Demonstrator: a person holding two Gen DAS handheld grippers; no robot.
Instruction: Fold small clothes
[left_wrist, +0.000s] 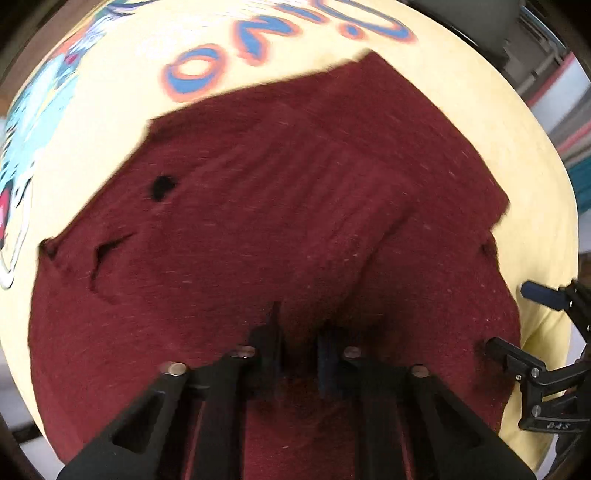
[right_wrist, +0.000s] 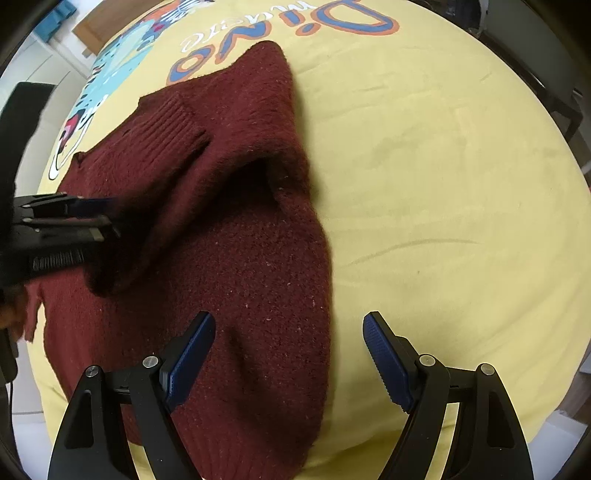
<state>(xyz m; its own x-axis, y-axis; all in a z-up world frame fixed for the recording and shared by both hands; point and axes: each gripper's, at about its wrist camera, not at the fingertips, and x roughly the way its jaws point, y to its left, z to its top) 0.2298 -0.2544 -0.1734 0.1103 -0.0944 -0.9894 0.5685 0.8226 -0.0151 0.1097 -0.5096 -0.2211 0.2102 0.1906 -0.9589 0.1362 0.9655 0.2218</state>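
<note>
One fuzzy ribbed maroon sweater (right_wrist: 236, 229)

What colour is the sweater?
Dark red, clearest in the right wrist view: sweater.

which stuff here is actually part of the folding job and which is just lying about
In the job:
maroon knit sweater
left gripper, shut on a sweater fold
right gripper, open over the sweater's edge

Just there:
yellow dinosaur-print blanket under the sweater
dark chair at the far edge
</note>
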